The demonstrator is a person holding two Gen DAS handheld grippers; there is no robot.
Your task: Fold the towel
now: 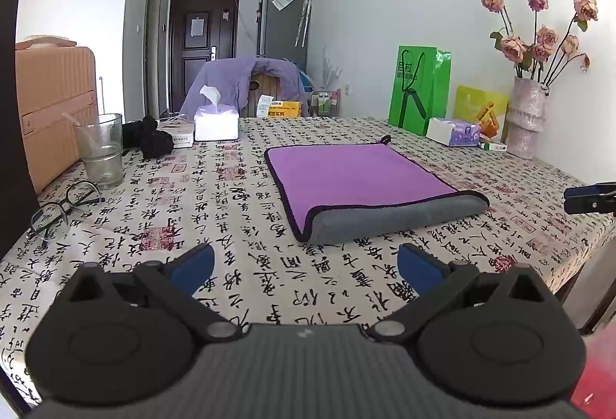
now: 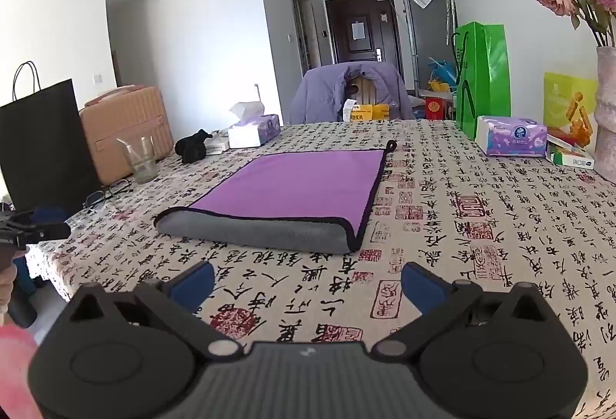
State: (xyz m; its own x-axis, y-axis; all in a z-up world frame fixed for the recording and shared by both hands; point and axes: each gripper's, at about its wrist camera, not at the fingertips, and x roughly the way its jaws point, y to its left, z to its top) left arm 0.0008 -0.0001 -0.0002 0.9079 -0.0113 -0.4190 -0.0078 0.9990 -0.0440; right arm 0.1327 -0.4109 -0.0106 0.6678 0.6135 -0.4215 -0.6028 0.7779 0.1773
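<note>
The towel [image 1: 354,180] lies folded in the middle of the worktop [image 1: 231,265], purple side up, its near edge a rounded grey fold and a small black loop at the far corner. Both grippers hover short of that fold, apart from the cloth: the left gripper [image 1: 306,267] with fingers spread and nothing between them, the right gripper [image 2: 306,282] likewise released. A drinking glass [image 1: 101,149] and eyeglasses [image 1: 63,205] sit toward the left edge, a green bag [image 2: 483,76] at the far right
</note>
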